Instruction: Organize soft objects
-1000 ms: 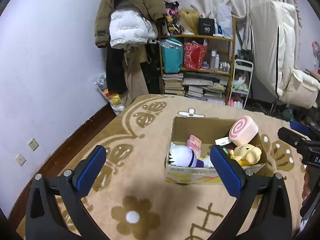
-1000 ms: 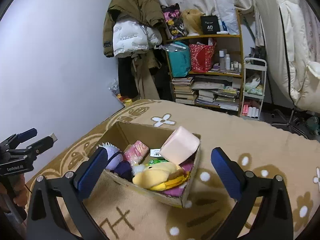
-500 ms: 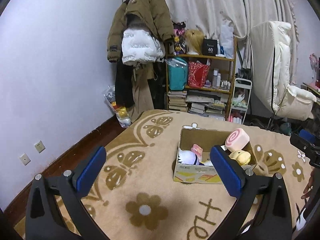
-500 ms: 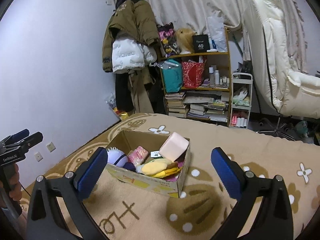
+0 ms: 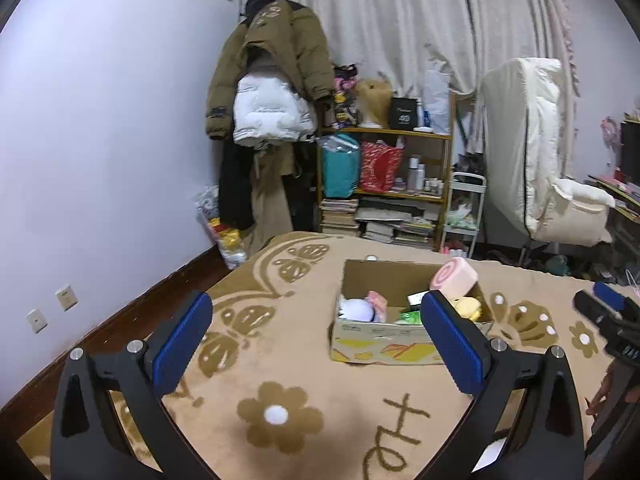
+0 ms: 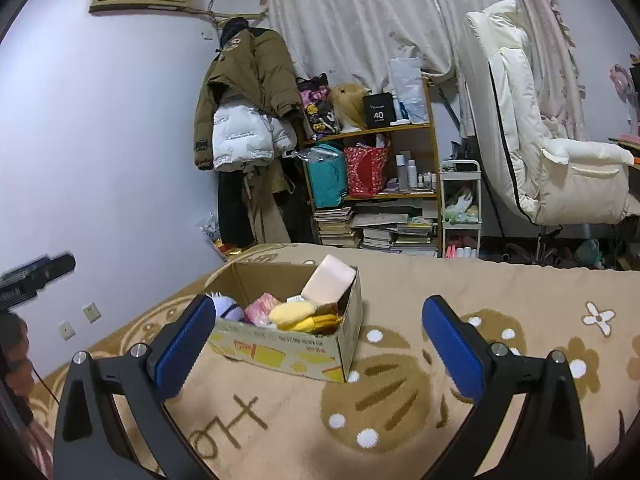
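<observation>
Left tool (image 5: 316, 340): blue-padded jaws spread wide, nothing between them, held above the rug (image 5: 280, 360). Right tool (image 6: 316, 344): jaws likewise spread wide and empty.

Cardboard box (image 5: 384, 340) sits on the tan flower-patterned rug, ahead of both tools and apart from them. In the left wrist view the box lies ahead and to the right, its near right corner hidden behind the right pad. In the right wrist view the box (image 6: 288, 348) lies ahead and to the left, its near left corner behind the left pad.

Box contents, all soft items, packed loosely:
- pink swirl-roll plush (image 5: 454, 280), propped at the box's far right corner, rising above the rim; pale pink flank shows in the right wrist view (image 6: 334, 282).
- yellow plush toy (image 6: 304, 316), at the near right side of the box, under the roll.
- white-and-purple plush (image 5: 356, 310), at the box's left side.
- small pink item (image 6: 262, 308), between the purple plush and the yellow plush; what it is cannot be told.

Box front carries yellow and orange print. Flaps open.

Behind the box, past the rug's far edge: wooden shelf unit (image 6: 372, 184) with books and bags; brown coat (image 6: 248, 88) hanging left of the shelf; white padded chair (image 6: 540, 152) right of the shelf.
</observation>
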`<state>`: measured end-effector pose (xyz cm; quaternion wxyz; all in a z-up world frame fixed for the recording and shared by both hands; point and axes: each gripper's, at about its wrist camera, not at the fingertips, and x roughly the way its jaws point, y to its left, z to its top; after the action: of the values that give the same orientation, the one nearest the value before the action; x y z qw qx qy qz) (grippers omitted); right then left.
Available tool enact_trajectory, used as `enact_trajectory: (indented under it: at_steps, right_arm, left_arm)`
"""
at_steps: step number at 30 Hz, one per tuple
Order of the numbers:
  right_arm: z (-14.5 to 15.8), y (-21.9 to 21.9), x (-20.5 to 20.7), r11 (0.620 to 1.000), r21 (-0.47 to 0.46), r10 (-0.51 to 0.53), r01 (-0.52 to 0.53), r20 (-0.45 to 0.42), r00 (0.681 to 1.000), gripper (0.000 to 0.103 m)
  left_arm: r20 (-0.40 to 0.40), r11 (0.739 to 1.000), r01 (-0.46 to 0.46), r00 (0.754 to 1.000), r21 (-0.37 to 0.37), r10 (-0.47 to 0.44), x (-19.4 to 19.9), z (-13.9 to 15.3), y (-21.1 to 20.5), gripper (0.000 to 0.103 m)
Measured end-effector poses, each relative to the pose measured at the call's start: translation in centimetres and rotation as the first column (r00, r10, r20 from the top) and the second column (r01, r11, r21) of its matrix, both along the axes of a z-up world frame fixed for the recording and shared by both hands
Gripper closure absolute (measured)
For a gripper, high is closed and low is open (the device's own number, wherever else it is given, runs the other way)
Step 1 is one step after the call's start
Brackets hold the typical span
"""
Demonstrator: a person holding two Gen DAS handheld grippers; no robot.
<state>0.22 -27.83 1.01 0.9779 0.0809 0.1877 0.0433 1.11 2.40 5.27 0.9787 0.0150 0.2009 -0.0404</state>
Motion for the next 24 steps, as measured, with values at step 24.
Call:
enact_trajectory:
  at_steps: [24]
  right_arm:
    - [-2.6, -0.6, 0.6, 1.000, -0.022, -0.011, 0.011, -0.018, 1.000, 0.000]
  left_arm:
    - [-0.050, 0.997, 0.042, 0.998, 0.068, -0.038, 1.1, -4.1, -2.7, 0.000]
